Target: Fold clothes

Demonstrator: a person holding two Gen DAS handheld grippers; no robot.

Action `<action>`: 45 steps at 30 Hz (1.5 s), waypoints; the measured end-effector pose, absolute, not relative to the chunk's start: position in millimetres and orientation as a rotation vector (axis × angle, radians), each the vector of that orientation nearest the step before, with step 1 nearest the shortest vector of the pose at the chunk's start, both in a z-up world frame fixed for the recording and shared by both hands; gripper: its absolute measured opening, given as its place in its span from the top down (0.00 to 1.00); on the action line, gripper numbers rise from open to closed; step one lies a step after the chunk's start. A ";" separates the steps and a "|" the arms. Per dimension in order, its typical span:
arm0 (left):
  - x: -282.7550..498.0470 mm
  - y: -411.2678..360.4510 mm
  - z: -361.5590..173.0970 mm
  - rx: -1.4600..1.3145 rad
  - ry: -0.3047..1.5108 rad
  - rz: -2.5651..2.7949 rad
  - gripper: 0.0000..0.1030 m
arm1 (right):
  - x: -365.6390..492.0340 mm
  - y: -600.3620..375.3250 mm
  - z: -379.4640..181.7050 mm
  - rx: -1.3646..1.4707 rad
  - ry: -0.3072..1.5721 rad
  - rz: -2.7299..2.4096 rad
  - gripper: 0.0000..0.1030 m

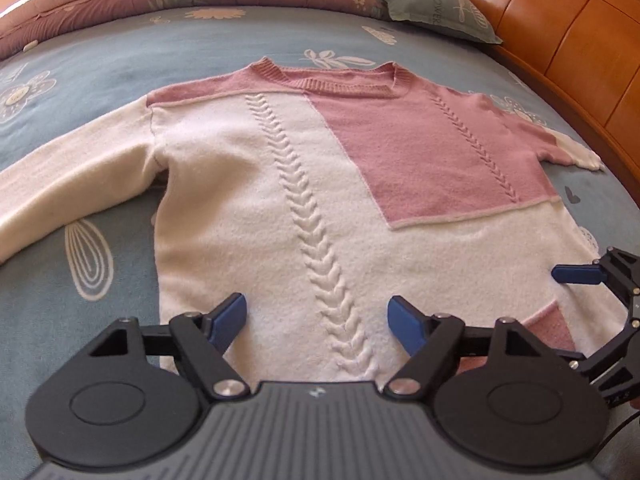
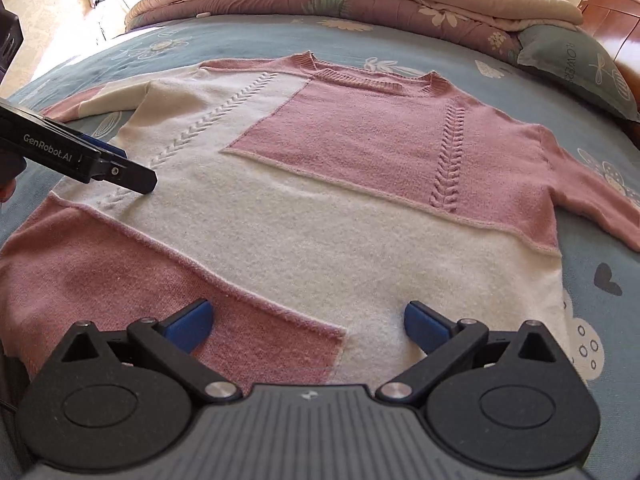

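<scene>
Nearest the camera, the left hand-held gripper is hovering low over the hem of a sweater, its blue-padded fingers spread wide apart with nothing between them. The right hand-held gripper is doing the same over the other hem corner, also spread wide and empty, above a pink patch at the lower edge.

The sweater is lying flat and face up on a bed, hem toward the cameras and collar pointing away. It is cream with dusty pink blocks across the chest and shoulders, and two raised braid patterns are running down its front. Both sleeves are stretching outward to the sides.

The bed is wearing a blue-grey sheet printed with pale flowers and leaves. Beyond the collar, a folded mauve floral quilt is lying across the far edge, with a grey-green pillow beside it. A glossy orange-brown wooden headboard is running along the right side. Sunlight is falling on a pale wall at far left.
</scene>
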State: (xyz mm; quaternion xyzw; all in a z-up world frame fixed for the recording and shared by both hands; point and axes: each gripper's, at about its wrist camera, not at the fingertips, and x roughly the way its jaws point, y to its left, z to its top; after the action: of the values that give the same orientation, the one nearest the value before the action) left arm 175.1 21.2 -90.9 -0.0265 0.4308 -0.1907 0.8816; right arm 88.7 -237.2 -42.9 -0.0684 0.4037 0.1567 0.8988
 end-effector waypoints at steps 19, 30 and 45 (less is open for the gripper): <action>303.7 49.1 -89.6 -0.287 0.874 -0.329 0.20 | 88.4 -233.7 -47.8 -0.131 0.805 0.288 0.00; 271.8 82.2 -76.6 -0.338 0.806 -0.378 0.20 | 88.8 -233.3 -47.9 -0.135 0.805 0.288 0.00; 320.9 164.9 -99.2 -0.484 0.787 -0.185 0.15 | 89.8 -229.2 -47.4 -0.127 0.807 0.261 0.00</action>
State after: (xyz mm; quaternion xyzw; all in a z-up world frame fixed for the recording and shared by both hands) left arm 320.9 164.9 -99.2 -0.2333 0.3792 -0.0890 0.8910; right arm 89.8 -229.2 -47.4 -0.0618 0.3913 0.1266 0.9094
